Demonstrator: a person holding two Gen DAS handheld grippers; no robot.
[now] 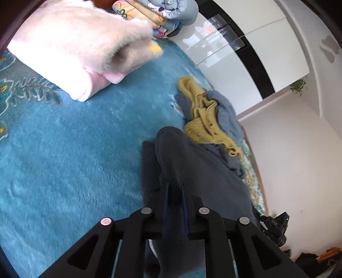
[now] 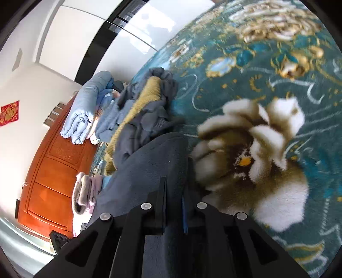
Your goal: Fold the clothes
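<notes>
A dark grey fleece garment (image 1: 192,166) is pinched in my left gripper (image 1: 175,192), which is shut on it and holds it above the teal bed blanket (image 1: 74,149). My right gripper (image 2: 174,192) is shut on the same dark grey garment (image 2: 149,162), over the flowered part of the blanket (image 2: 256,85). A loose pile holds a mustard knit garment (image 1: 203,115) and grey-blue clothes (image 1: 226,115); the pile also shows in the right wrist view (image 2: 147,102). A folded pink fleece piece (image 1: 74,49) lies at the upper left.
Rolled light-blue bedding (image 2: 85,107) and printed bedding (image 1: 149,12) sit at the head of the bed. An orange-brown wooden headboard (image 2: 53,162) and white glossy wardrobe doors (image 1: 245,53) border the bed. Folded pink clothes (image 2: 85,192) lie near the headboard. Dark gear (image 1: 275,226) sits on the floor.
</notes>
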